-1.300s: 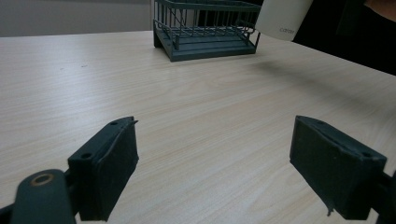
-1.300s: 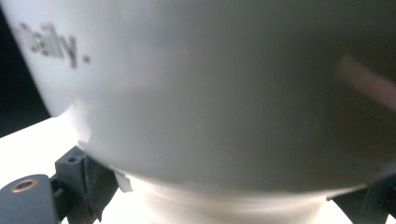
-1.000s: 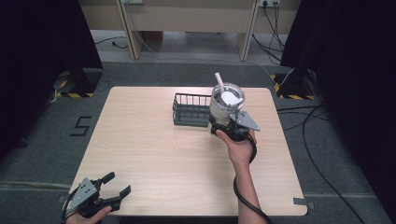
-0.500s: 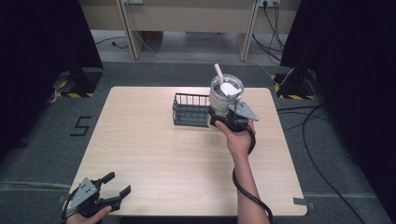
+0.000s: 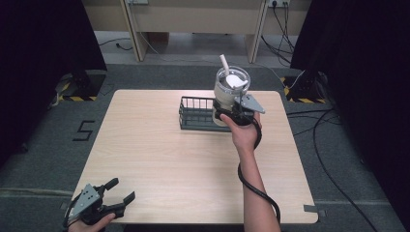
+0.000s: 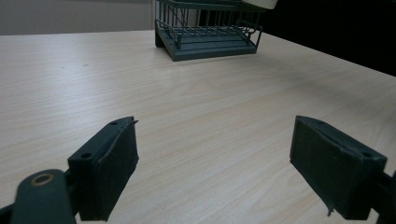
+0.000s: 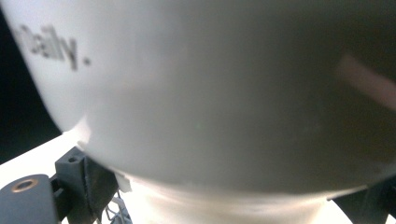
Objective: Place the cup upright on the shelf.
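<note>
White tumbler (image 5: pixel 231 92) clamped in my right gripper (image 5: pixel 235 113), over wire basket (image 5: pixel 196 114), not set down; left gripper (image 5: pixel 113 198) jaws released.

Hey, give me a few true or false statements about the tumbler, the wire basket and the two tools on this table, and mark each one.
1. The right tool grips a white tumbler with a straw. True.
2. The left tool is shut on a spoon. False: its jaws stand wide apart and hold nothing.
3. The dark wire basket sits on the far half of the wooden table. True.
4. The tumbler lies on its side in the basket. False: it is upright, held at the basket's right end.
5. The left tool touches the basket. False: it is at the table's near left corner.
</note>
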Demonstrator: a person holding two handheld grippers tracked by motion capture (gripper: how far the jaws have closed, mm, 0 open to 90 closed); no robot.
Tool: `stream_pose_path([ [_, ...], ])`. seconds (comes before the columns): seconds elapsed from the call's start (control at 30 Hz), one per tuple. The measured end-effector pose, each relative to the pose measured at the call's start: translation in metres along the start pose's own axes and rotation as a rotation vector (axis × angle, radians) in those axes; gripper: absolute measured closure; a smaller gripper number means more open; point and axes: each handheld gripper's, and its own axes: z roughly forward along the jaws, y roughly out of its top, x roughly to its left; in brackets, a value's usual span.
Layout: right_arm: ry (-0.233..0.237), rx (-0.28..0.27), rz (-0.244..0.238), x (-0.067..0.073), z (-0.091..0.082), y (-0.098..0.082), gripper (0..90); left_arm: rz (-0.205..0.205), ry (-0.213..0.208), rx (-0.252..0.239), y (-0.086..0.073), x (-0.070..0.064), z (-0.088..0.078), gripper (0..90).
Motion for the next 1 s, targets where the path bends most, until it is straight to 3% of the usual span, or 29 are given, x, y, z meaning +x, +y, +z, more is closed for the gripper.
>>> stream_pose_path([
  [0.47, 0.002, 0.002, 0.005, 0.002, 0.022, 0.011, 10.0, -0.007, 0.002, -0.007, 0.0, 0.001, 0.0, 14.6],
  [0.8, -0.003, 0.012, 0.011, 0.001, 0.045, 0.021, 10.0, -0.005, 0.003, -0.004, 0.0, 0.002, 0.0, 14.6],
  [1.0, -0.006, 0.028, 0.018, 0.001, 0.06, 0.019, 10.0, -0.008, 0.005, -0.006, 0.0, 0.002, 0.0, 14.6],
])
